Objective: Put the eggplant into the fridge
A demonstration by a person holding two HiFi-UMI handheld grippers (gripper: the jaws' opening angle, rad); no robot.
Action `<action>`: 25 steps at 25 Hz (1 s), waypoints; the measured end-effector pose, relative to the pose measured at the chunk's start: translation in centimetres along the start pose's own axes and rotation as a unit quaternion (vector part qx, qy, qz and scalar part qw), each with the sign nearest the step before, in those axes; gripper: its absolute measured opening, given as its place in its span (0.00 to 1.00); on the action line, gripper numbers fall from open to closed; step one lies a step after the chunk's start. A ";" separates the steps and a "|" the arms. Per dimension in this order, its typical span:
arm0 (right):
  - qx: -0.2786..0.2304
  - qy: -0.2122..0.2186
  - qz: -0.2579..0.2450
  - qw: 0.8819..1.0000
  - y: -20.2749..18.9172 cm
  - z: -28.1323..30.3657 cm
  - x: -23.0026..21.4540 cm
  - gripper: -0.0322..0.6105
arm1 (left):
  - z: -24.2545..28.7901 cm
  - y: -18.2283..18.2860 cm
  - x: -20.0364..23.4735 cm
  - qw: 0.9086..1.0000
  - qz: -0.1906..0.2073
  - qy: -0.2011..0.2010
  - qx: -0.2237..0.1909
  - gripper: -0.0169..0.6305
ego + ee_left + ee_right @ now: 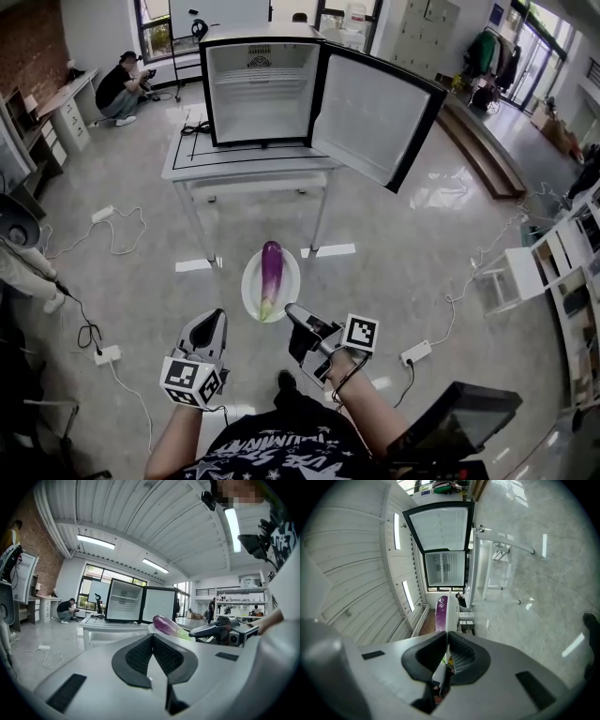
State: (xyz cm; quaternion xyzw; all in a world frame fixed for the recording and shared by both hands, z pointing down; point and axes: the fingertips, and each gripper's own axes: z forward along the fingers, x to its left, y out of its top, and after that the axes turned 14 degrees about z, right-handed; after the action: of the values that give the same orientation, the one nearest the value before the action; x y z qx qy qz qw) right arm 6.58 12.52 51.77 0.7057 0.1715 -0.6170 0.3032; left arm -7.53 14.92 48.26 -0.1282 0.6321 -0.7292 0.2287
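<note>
Plate (250, 287) is clamped at its rim by right gripper (292, 312); left gripper (217, 321) is closed, empty. Eggplant (270, 274) could be rolled off by a tilt

One eggplant (271, 274); one plate (251, 292); one fridge (262, 86); one table (187, 156). Two grippers, both mine: my left gripper (216, 319) and my right gripper (293, 310). One person (120, 86), crouched at the far left corner of the floor (422, 234). Three power strips (108, 354), counted on the floor.
</note>
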 end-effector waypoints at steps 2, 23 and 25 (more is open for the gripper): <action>0.005 -0.001 0.000 1.000 1.5 0.9 0.3 0.08 | 1.5 0.2 0.5 1.000 0.000 0.005 0.001 0.04; 0.048 -0.010 0.006 0.999 11.0 5.9 1.0 0.08 | 11.4 1.5 2.4 0.999 -0.004 0.048 0.001 0.04; 0.045 -0.009 0.008 0.999 11.3 6.3 1.0 0.08 | 11.9 1.7 2.6 0.999 -0.003 0.044 0.000 0.04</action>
State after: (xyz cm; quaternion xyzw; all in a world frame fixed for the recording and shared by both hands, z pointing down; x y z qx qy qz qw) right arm 8.87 -0.23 52.92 0.7144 0.1347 -0.6280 0.2777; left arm -3.85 3.24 48.33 -0.0977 0.6410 -0.7350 0.1983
